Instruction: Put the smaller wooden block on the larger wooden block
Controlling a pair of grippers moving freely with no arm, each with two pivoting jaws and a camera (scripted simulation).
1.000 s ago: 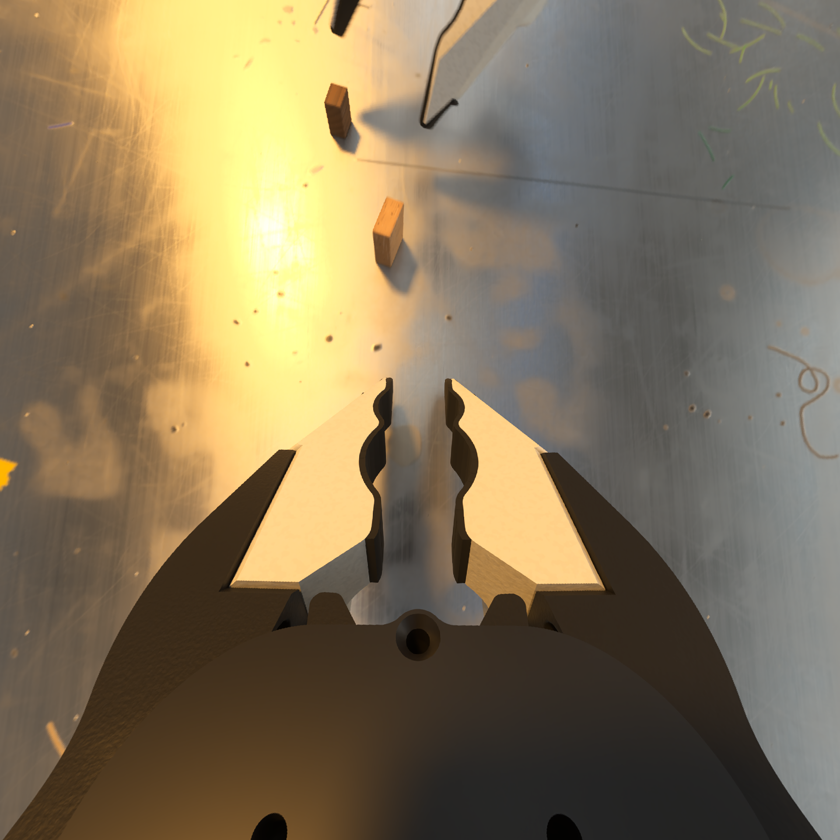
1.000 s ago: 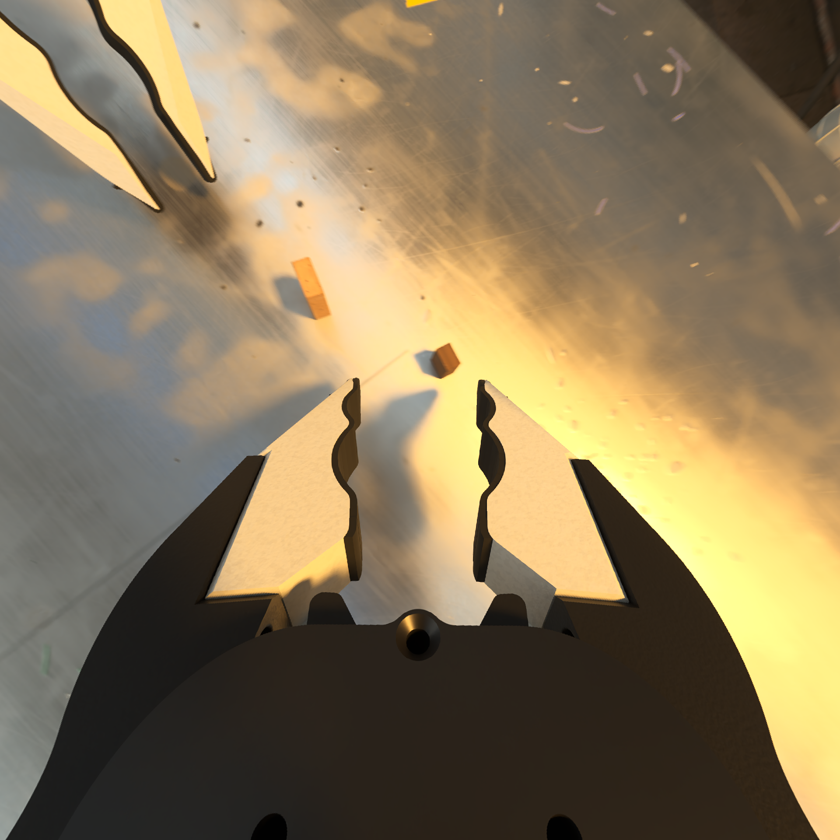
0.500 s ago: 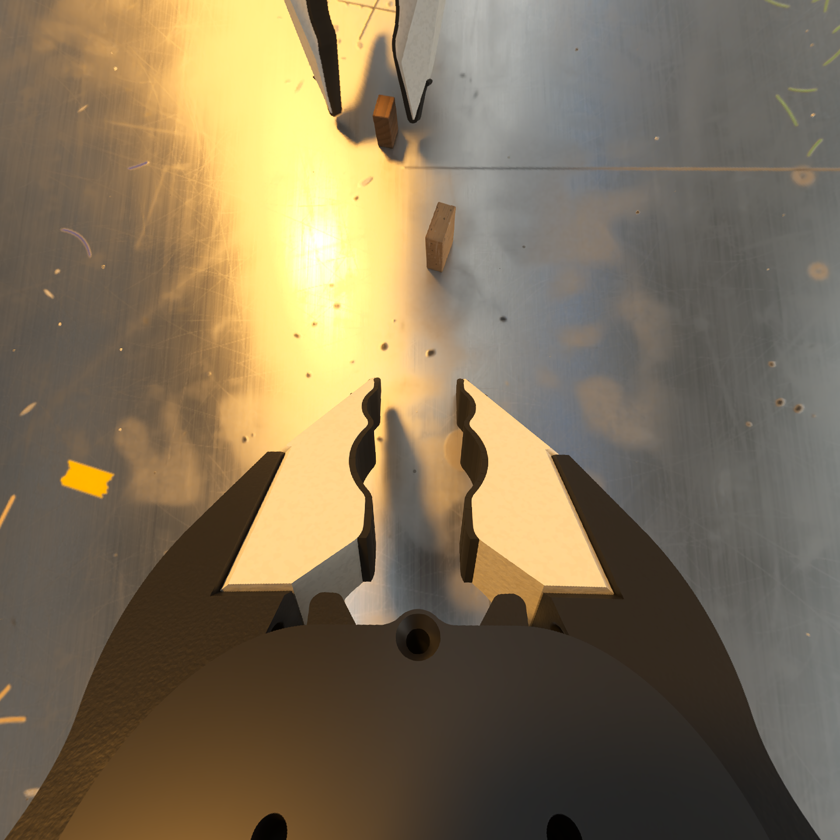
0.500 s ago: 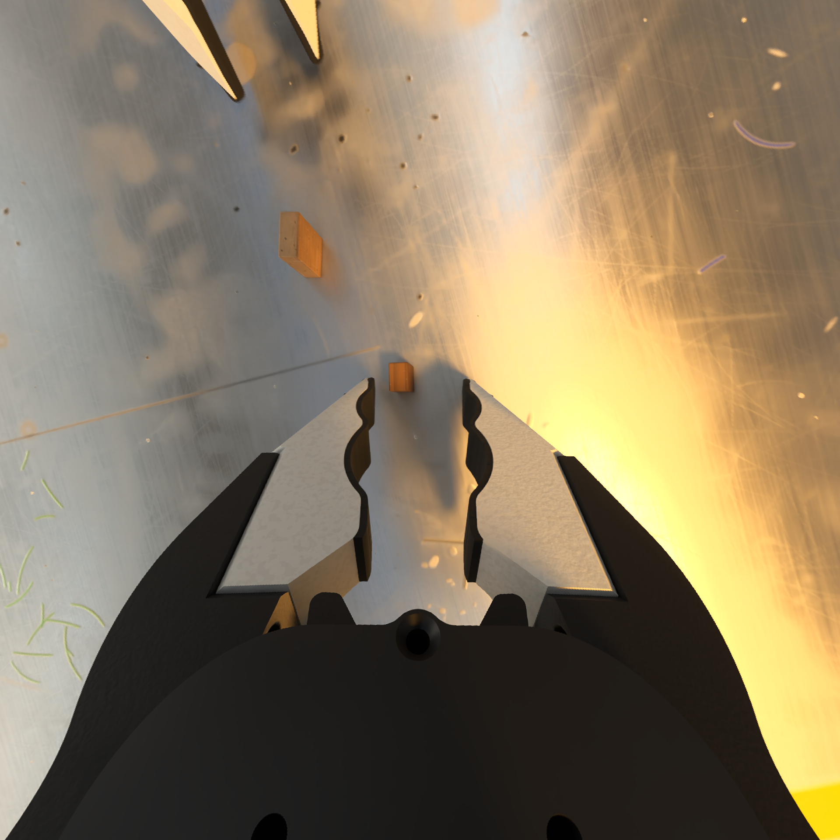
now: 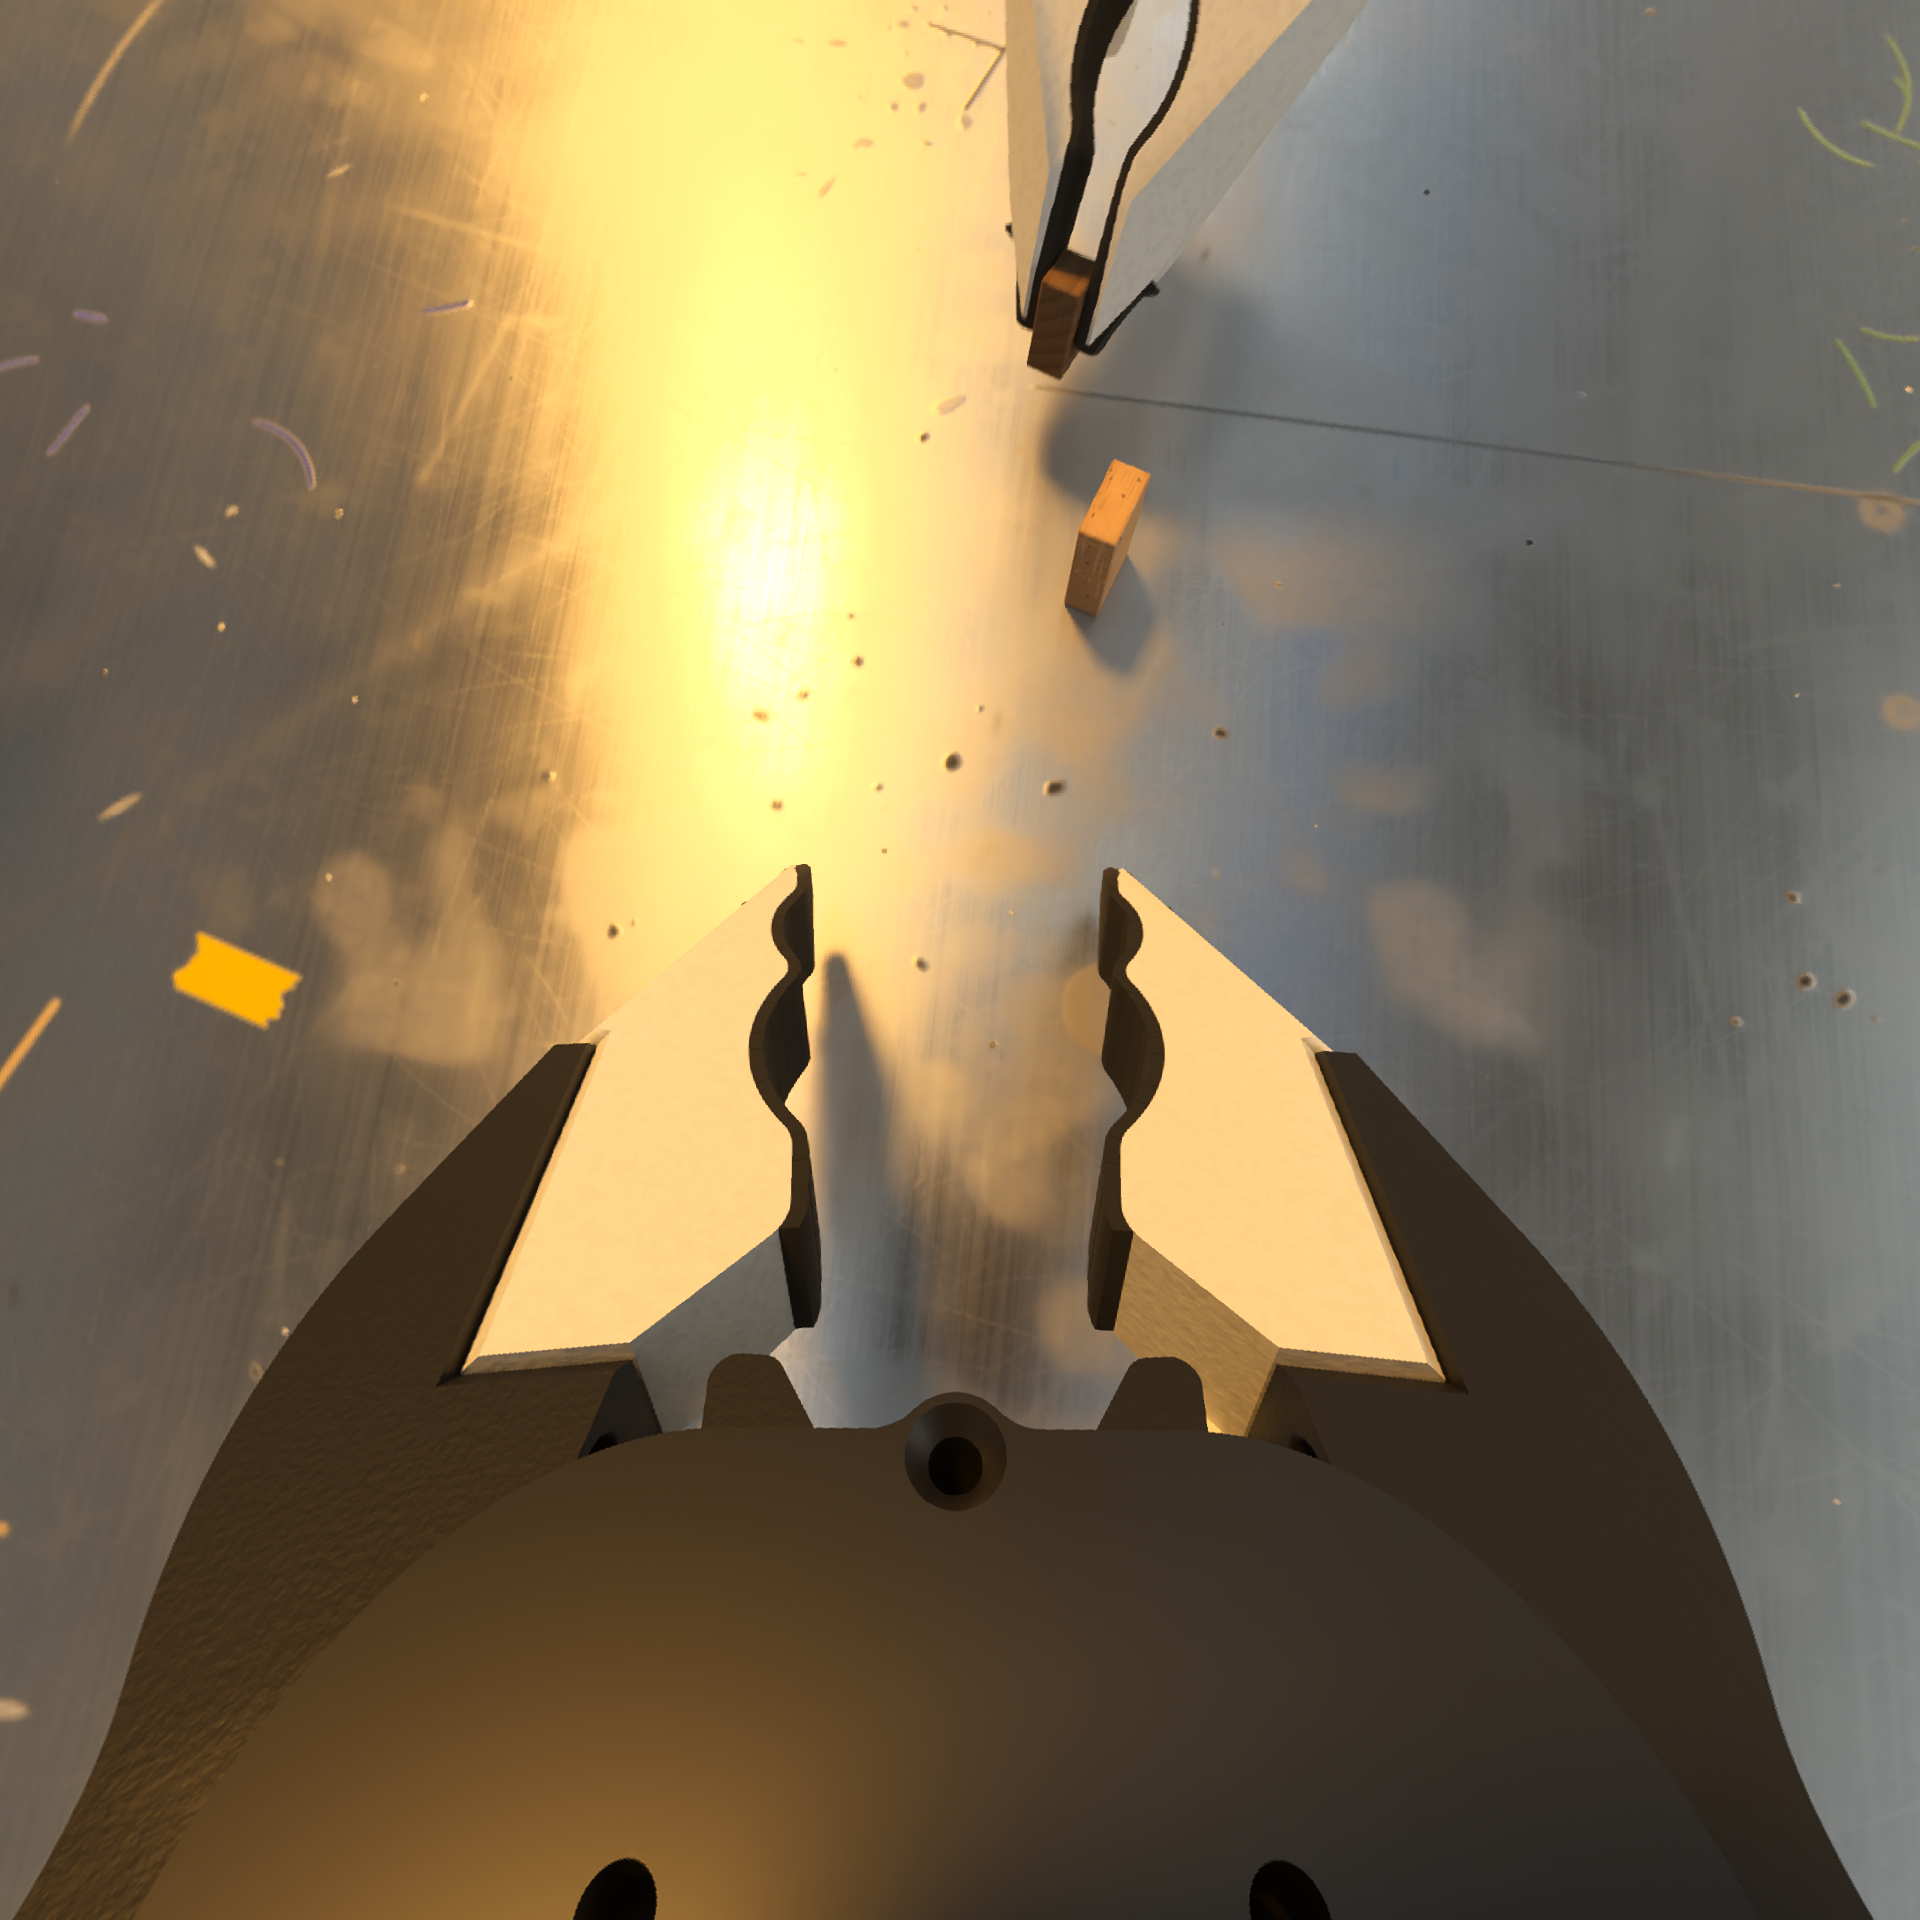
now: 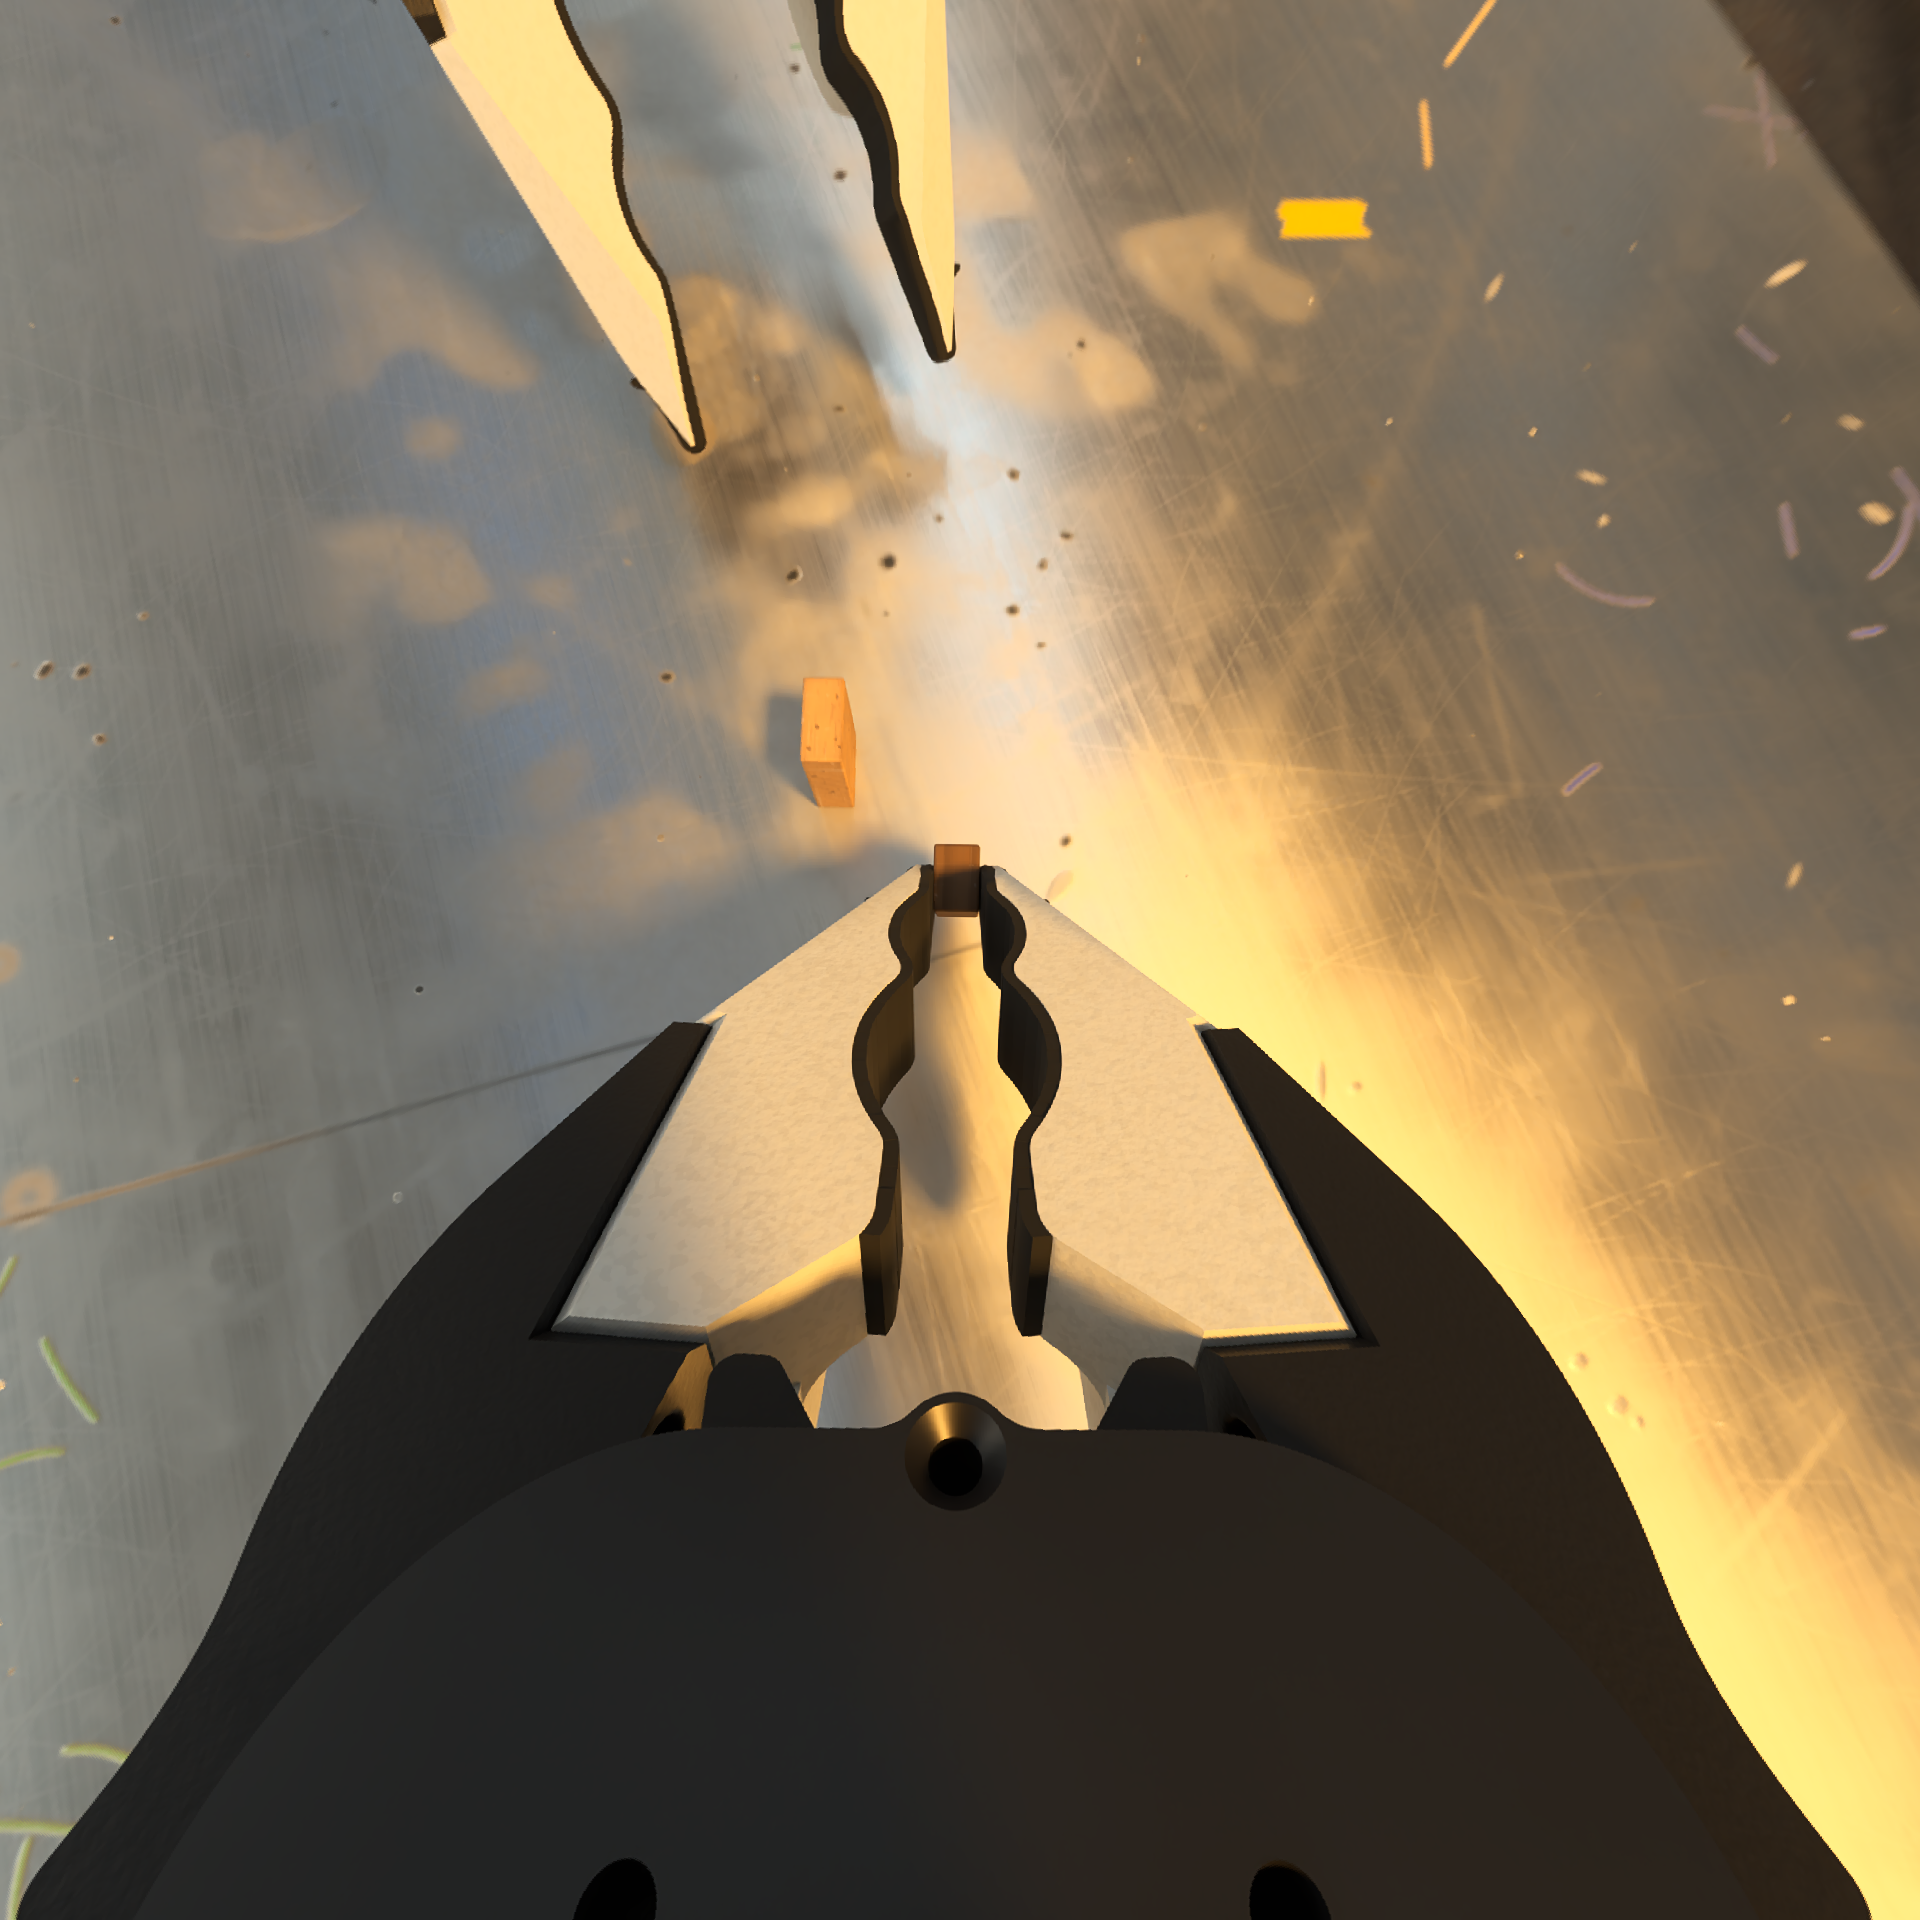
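My right gripper is shut on the smaller wooden block, a dark brown piece pinched at its fingertips. In the left wrist view the same gripper holds that block just above the metal table. The larger wooden block, light tan, stands on the table a little ahead and left of the held block; it also shows in the left wrist view. My left gripper is open and empty, some way short of the larger block. It shows far off in the right wrist view.
The table is scratched metal with a bright glare band. A scrap of yellow tape lies to the left, also seen in the right wrist view. Small chips and shavings are scattered about. The table edge runs at the far right.
My right gripper has closed on the smaller block, which had been lying on the table between its open fingers. My left gripper has opened wider.
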